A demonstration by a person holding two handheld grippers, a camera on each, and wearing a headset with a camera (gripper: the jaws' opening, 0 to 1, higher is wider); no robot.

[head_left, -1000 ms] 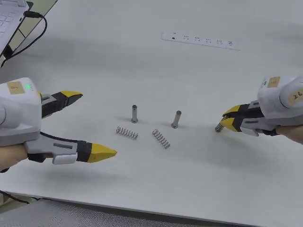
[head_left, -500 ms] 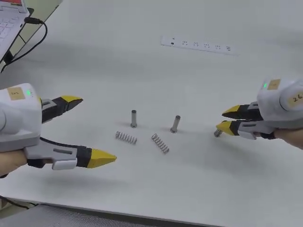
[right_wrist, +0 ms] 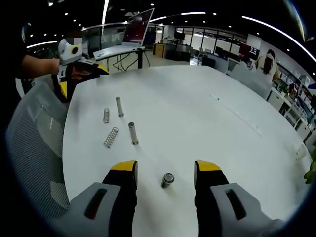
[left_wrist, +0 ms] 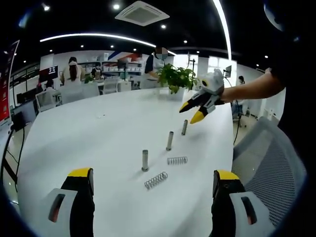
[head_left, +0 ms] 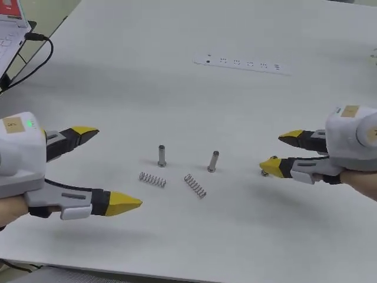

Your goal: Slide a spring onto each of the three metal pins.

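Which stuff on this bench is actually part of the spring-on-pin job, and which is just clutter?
Job:
- left pin, middle pin
- third pin, between the jaws of the open right gripper
- left spring, right spring
- left gripper, open

Lying about:
- power strip
- laptop
- black cable

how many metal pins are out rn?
3. The left pin and middle pin stand upright side by side, between the two grippers. The third pin stands between the open jaws of the right gripper. None look hidden.
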